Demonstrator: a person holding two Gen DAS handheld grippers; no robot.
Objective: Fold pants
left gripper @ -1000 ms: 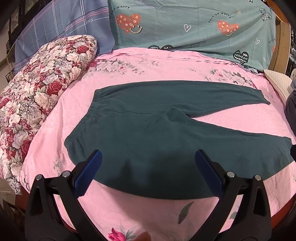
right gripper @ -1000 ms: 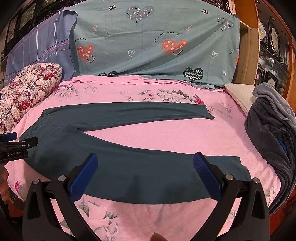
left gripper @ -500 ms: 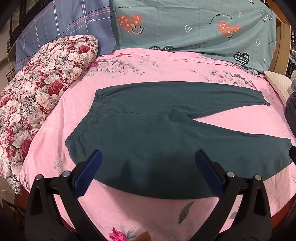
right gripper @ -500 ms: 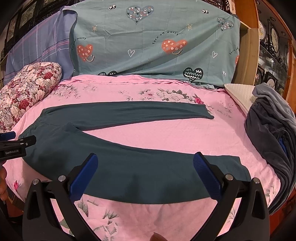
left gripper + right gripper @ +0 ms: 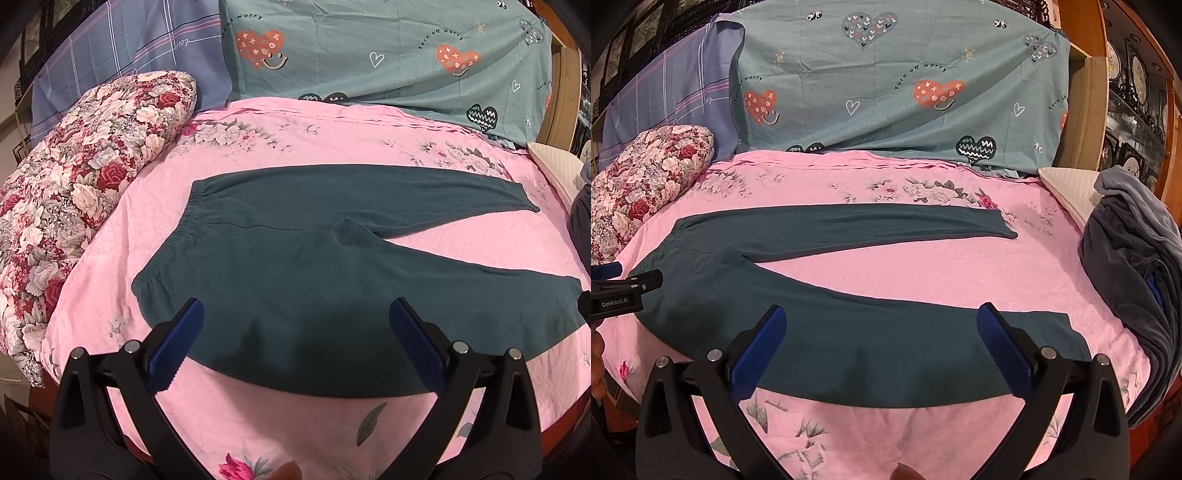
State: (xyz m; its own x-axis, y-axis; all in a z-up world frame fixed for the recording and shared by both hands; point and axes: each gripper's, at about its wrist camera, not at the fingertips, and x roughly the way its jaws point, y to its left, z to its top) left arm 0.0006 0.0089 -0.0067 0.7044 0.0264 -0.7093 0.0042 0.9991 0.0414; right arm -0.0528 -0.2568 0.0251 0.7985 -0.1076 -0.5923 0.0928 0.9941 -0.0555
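Dark green pants point(image 5: 295, 266) lie flat on the pink floral bed, waistband at the left, both legs spread apart toward the right. They also show in the right wrist view point(image 5: 849, 332). My left gripper point(image 5: 295, 332) is open and empty, hovering over the near hip area by the waistband. My right gripper point(image 5: 882, 339) is open and empty above the near leg, toward its cuff. The left gripper's tip shows at the left edge of the right wrist view point(image 5: 628, 288).
A floral quilt roll point(image 5: 74, 177) lies along the bed's left side. Teal and blue pillows point(image 5: 886, 92) stand at the head. A grey clothing pile point(image 5: 1134, 288) and a white pillow point(image 5: 1067, 188) sit at the right. The bed's front edge is just below the grippers.
Both grippers have barely moved; the left one has drifted slightly closer to the pants. The pants lie as before.
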